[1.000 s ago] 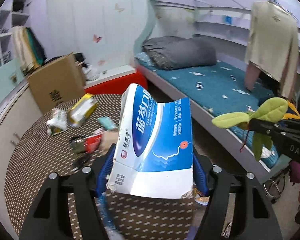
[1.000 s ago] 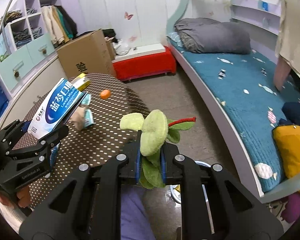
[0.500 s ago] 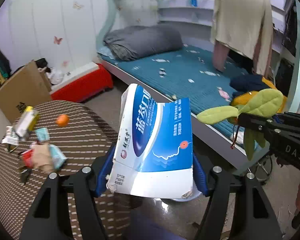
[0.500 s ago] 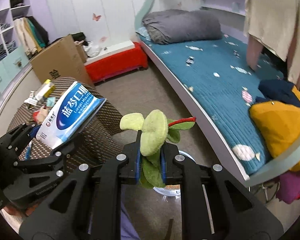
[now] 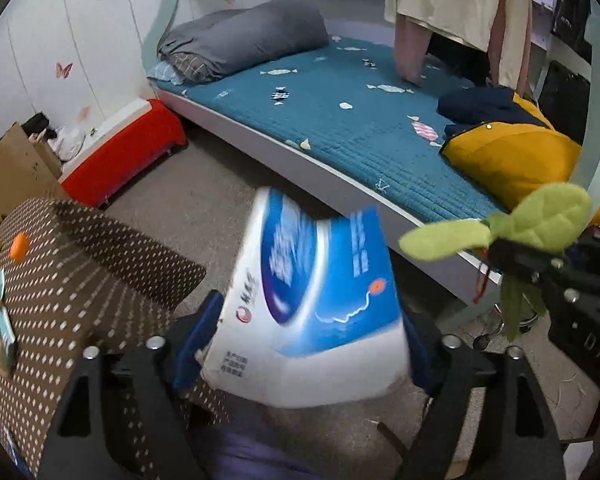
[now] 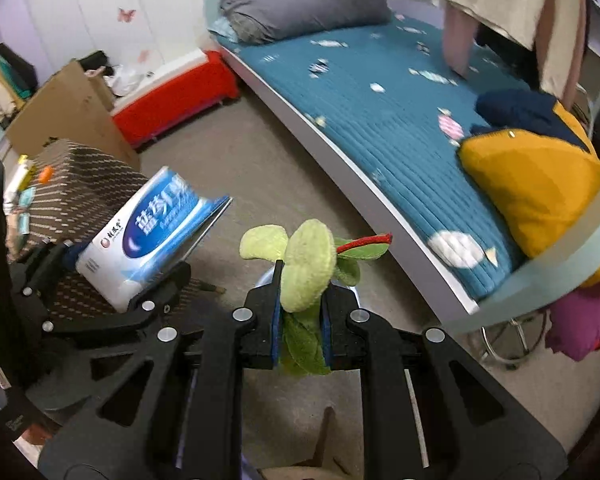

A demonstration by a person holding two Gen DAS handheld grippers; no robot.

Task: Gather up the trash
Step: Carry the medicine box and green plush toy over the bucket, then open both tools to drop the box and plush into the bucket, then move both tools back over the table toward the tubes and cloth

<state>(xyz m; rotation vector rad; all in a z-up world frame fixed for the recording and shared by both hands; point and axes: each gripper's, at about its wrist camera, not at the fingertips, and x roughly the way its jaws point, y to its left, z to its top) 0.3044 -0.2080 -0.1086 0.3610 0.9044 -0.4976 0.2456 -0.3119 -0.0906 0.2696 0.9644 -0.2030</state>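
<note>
My left gripper point(image 5: 308, 340) is shut on a blue and white toothpaste box point(image 5: 312, 304), held up over the floor beside the table edge. The same box point(image 6: 152, 236) shows at the left of the right wrist view. My right gripper point(image 6: 300, 320) is shut on a green plush leafy sprig point(image 6: 304, 264) with a red stem. That sprig point(image 5: 540, 220) shows at the right of the left wrist view. A shiny round rim shows on the floor just behind the sprig, mostly hidden.
A brown dotted table point(image 5: 80, 272) at the left carries several scraps and a small orange ball point(image 5: 19, 246). A bed with a teal cover point(image 6: 380, 112), a red bench point(image 6: 172, 96), a cardboard box point(image 6: 64, 116) and a yellow cushion point(image 6: 532, 184) surround the beige floor.
Both grippers have swung away from the table toward the floor near the bed, still holding the box and the sprig. The table has slid to the left of both views.
</note>
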